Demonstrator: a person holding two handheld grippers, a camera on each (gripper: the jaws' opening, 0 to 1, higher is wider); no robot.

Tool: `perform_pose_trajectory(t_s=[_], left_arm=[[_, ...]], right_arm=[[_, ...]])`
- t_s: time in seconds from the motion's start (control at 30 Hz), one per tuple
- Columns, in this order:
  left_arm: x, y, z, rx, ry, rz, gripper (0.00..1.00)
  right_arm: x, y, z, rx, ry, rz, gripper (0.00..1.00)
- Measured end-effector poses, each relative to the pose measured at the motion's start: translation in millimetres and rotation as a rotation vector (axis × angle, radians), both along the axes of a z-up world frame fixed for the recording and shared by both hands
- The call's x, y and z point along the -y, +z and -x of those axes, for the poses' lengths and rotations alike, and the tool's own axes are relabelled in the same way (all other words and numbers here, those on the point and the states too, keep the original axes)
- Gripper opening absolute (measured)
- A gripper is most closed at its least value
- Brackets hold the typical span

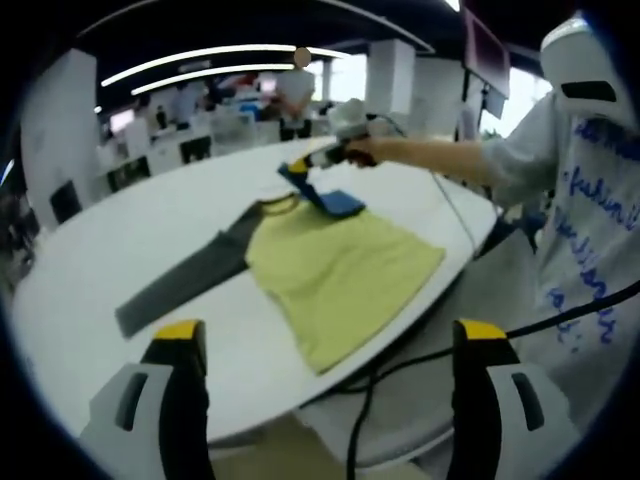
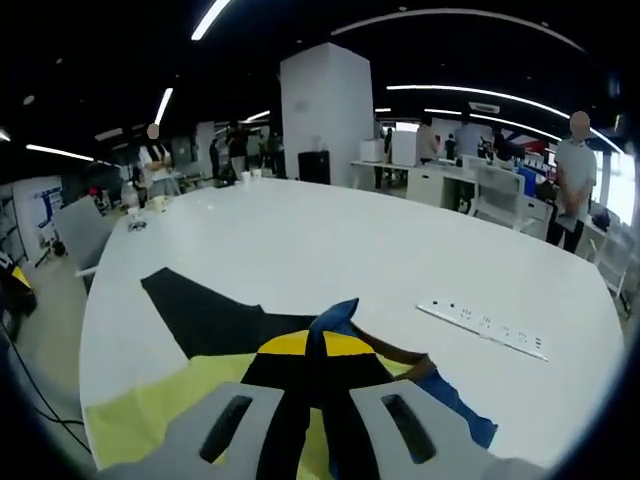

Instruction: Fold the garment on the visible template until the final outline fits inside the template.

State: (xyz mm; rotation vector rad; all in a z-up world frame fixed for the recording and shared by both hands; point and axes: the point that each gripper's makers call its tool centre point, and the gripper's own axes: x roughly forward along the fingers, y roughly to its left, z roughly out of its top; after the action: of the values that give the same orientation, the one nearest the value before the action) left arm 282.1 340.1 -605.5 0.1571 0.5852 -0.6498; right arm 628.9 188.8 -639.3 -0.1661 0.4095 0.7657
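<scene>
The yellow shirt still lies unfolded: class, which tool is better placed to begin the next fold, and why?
Probably the right tool: it is shut on the shirt at the collar. The left tool hangs open off the table's edge, holding nothing.

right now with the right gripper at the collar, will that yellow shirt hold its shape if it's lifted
Probably not. The yellow shirt lies flat and thin on the white table, so it should droop from wherever the right gripper pinches it. Its dark sleeve would likely trail behind. It looks light, and could slide on the smooth tabletop.

One garment (image 1: pixel 335 270); two tongs (image 1: pixel 325 345) (one table (image 1: pixel 150 220))
</scene>
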Motion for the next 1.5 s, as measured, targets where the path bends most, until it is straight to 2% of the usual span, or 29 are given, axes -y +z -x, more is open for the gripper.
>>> perform_pose_trajectory(t_s=[0.5,0.93,1.27,1.5], left_arm=[[-2,-2.6,-1.5,-0.013,-0.002,0.005,0.99],[-1,-3.4,-1.2,-0.019,0.004,0.007,0.99],[-2,-4.0,-1.2,-0.024,0.012,0.01,0.98],[-3,-5.1,0.1,-0.027,0.016,0.011,0.98]], right_arm=[[-8,-10.8,0,-0.022,0.02,0.01,0.03],[-11,-25.5,2,-0.046,0.031,0.029,0.03],[-24,-42.1,3,-0.072,0.049,0.054,0.03],[-24,-46.5,3,-0.081,0.053,0.061,0.03]])
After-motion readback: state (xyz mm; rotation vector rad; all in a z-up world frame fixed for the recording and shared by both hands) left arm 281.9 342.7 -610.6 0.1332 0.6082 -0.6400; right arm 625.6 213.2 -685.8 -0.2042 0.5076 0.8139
